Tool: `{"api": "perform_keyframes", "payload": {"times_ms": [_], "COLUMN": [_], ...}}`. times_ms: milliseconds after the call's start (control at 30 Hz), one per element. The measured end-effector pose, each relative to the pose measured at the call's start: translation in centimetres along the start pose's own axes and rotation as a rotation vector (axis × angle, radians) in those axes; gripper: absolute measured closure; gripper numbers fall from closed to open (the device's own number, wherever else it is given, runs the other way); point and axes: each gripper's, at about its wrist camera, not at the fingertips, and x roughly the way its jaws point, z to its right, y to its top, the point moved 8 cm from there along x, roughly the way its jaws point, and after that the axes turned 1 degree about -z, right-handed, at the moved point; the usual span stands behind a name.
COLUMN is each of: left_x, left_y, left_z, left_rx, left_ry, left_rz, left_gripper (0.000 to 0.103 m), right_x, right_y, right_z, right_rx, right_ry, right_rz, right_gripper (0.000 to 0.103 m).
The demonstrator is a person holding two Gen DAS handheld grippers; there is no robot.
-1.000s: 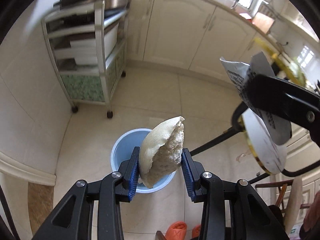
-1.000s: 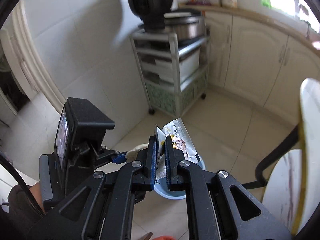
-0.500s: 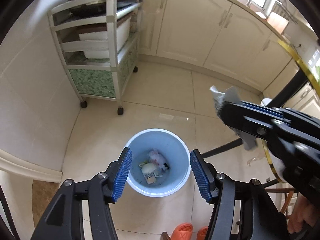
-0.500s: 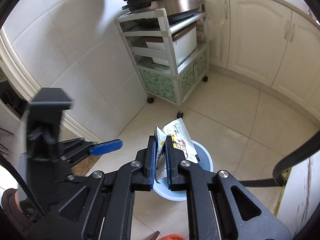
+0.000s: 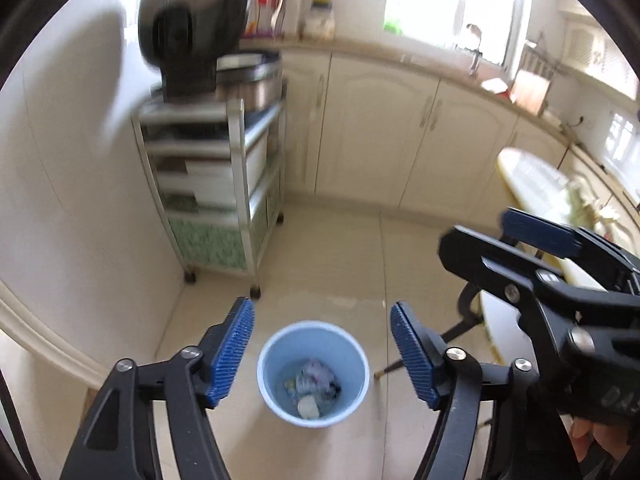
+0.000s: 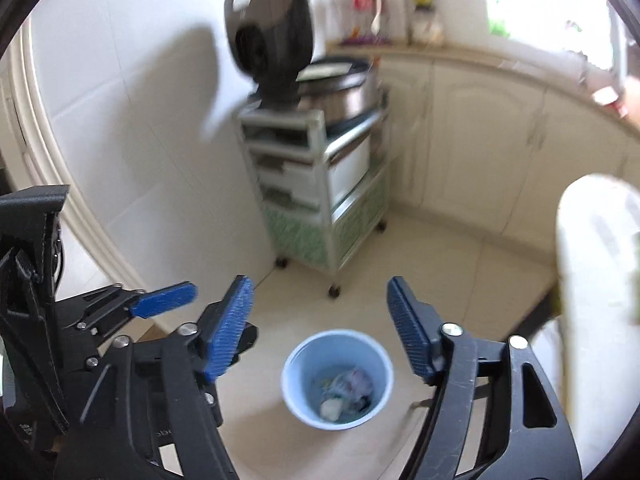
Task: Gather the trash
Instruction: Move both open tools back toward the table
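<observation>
- Tiled floor [image 5: 332, 248]: 1 blue bin [image 5: 313, 376] stands on it, trash [image 5: 310, 386] inside.
- Wheeled cart [image 5: 224, 200] stands behind the bin, against the wall.

Wheeled metal cart [image 5: 224, 200], rice cooker [image 5: 240, 80], cream cabinets [image 5: 400, 140]

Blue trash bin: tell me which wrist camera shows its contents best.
The left wrist view. The blue trash bin sits centred between the open left gripper fingers, looked into almost straight down, so the trash shows. The right wrist view shows the bin too, below the open right gripper, but blurrier.
</observation>
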Motion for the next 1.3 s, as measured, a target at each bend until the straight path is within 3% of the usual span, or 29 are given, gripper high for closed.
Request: {"api": "perform_keyframes", "payload": {"times_ms": [300,500,700,900,1100,1300], "left_x": [-12.1,-19.0,-22.9,-20.7,-15.1,-10.8], "left_y": [1.3,-0.2,-2.4,-3.5,-1.0,2.4], "left_z": [8.2,14.2,19.7,25.1,27.8,30.3], "left_rx": [0.109,0.172,0.213,0.322,0.379,0.391], "left_ry": [-0.003,-0.043,-0.084,-0.115,-0.131,-0.125], "left_rz": [0.269,0.416,0.499,0.48,0.408,0.333], "left_gripper": [0.012,0.001,0.001,0.001,0.001,0.001], "right_x": [-16.1,-26.1,-32.0,-36.0,-37.4,-35.5], "right_y": [2.4,1.5,-0.1,-2.0,-4.7,-7.0], "right_z": [4.7,9.6,14.1,20.2,26.3,31.2], "right_rx": [0.033,0.082,0.131,0.186,0.247,0.305], "right_ry": [-0.192,-0.337,-0.431,-0.517,-0.584,-0.596], "right_rz": [0.248,0.381,0.425,0.415,0.374,0.308], "right_gripper": [0.0,0.0,0.0,0.0,0.0,0.0]}}
